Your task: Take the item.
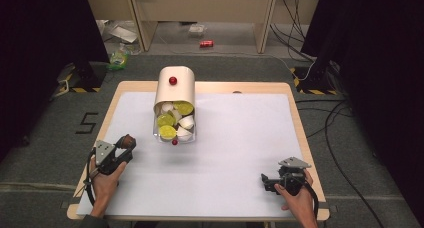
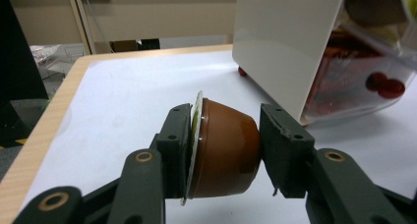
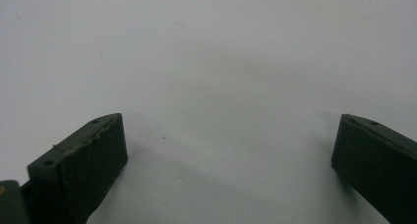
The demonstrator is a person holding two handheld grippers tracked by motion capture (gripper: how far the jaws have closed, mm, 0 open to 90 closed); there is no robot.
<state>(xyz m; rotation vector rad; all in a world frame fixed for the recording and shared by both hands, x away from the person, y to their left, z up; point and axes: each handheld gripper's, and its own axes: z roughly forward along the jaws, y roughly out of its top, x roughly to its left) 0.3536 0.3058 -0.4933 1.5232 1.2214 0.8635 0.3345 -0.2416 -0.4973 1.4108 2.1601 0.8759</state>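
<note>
A brown cup [image 2: 223,153] with a foil lid lies sideways between the jaws of my left gripper [image 2: 226,150], whose pads press its lid and its base. In the high view that left gripper [image 1: 126,144] sits low over the table's left front, the brown cup [image 1: 128,140] at its tip. A cream-coloured dispenser [image 1: 174,90] with a red knob stands at the table's middle back, its clear front bin [image 1: 175,125] holding several white and yellow-lidded cups. My right gripper [image 1: 265,180] rests at the front right, jaws wide apart over bare white surface [image 3: 211,86].
A white sheet [image 1: 240,148] covers the wooden table [image 1: 300,133]. A small red ball [image 1: 174,142] lies just in front of the bin. Cables and black stands flank the table on the floor; a red can [image 1: 206,44] lies far behind.
</note>
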